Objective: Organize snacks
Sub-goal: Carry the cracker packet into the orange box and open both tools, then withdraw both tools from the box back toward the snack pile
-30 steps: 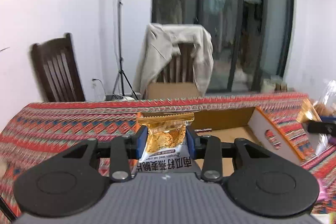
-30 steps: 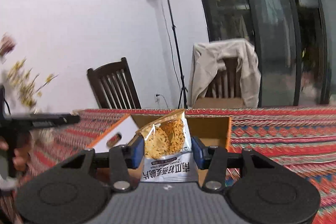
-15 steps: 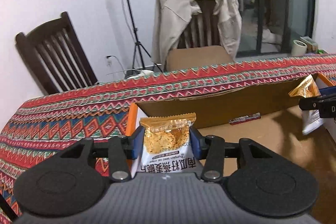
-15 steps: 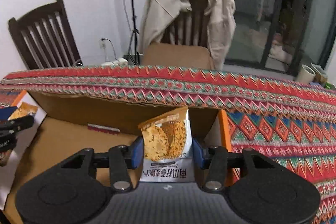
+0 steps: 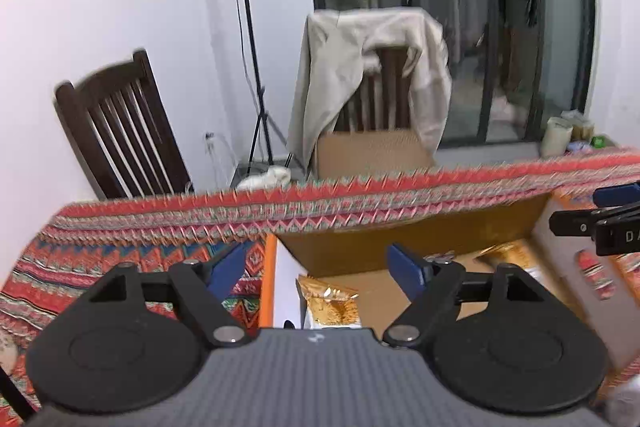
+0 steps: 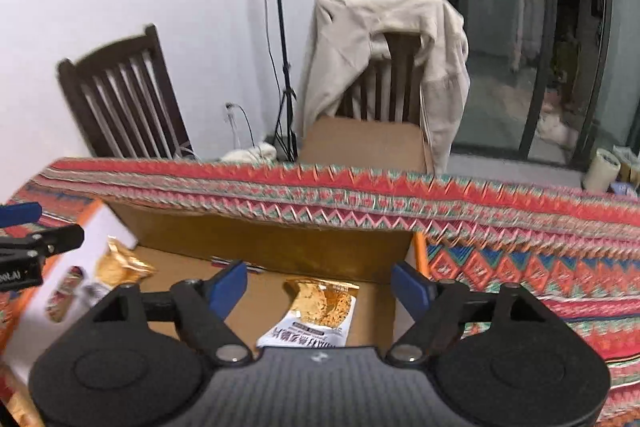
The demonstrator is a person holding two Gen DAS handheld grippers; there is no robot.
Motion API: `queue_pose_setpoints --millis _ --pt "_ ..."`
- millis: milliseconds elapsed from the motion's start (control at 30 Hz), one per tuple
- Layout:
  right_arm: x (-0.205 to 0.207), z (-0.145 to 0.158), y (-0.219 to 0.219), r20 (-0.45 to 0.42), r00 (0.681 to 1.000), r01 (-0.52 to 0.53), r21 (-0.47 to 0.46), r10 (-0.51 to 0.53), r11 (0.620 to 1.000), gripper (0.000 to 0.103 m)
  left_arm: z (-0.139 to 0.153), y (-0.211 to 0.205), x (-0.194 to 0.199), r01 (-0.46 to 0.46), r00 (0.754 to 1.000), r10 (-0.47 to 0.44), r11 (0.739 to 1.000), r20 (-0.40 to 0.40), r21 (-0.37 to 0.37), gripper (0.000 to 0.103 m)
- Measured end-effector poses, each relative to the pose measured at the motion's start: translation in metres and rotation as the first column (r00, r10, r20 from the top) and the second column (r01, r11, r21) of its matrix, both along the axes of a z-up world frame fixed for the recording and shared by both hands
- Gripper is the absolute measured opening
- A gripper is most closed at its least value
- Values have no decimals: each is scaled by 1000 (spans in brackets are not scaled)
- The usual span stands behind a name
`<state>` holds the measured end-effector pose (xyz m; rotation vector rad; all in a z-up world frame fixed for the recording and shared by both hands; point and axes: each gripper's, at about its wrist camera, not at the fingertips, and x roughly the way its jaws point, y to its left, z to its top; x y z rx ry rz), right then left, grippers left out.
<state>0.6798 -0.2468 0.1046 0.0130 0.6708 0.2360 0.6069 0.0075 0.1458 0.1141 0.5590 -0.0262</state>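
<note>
Right view alone shows a snack packet lying flat in the cardboard box. Both grippers' jaws have just been opening: left gripper and right gripper stand wide, pads touching nothing. Draped chair behind.

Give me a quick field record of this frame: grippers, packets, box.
left gripper: open, jaws just opened, nothing gripped
right gripper: open, jaws just opened, nothing gripped
left packet: in box, by its left wall, below the left fingers
right packet: lying on box floor, near right wall
box: cardboard, open top, on patterned cloth
</note>
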Motion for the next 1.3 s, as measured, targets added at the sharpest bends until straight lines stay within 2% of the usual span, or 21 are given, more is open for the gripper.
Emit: queue_pose_setpoints --millis 133,267,400,567,767,933,1133,1300 --pt "-47 43 -14 73 997 -28 10 28 1000 89 40 3 -56 15 997 -13 1000 71 -26 94" --pt "-118 81 -33 196 980 -35 -12 37 999 98 66 8 -131 45 986 -36 997 160 -57 99" --pt "-201 103 -49 294 955 -49 -14 51 999 100 74 9 -215 66 969 -40 993 245 -99 102" --pt "-312 109 -65 391 918 -65 -20 68 998 103 68 0 -316 66 937 -28 993 347 -98 103" --pt "-427 90 -82 467 882 -67 8 56 998 103 46 -11 -402 28 920 9 996 391 -89 103" --pt "-503 56 -87 495 868 -54 29 33 998 103 21 -13 -462 2 908 30 997 417 -76 103" --pt "-571 7 -88 511 859 -31 54 -1 998 103 -19 -1 -522 -19 925 65 992 374 -124 103" --pt "-606 -34 -84 474 881 -42 62 8 997 103 -48 6 -553 -70 936 105 991 336 -114 103"
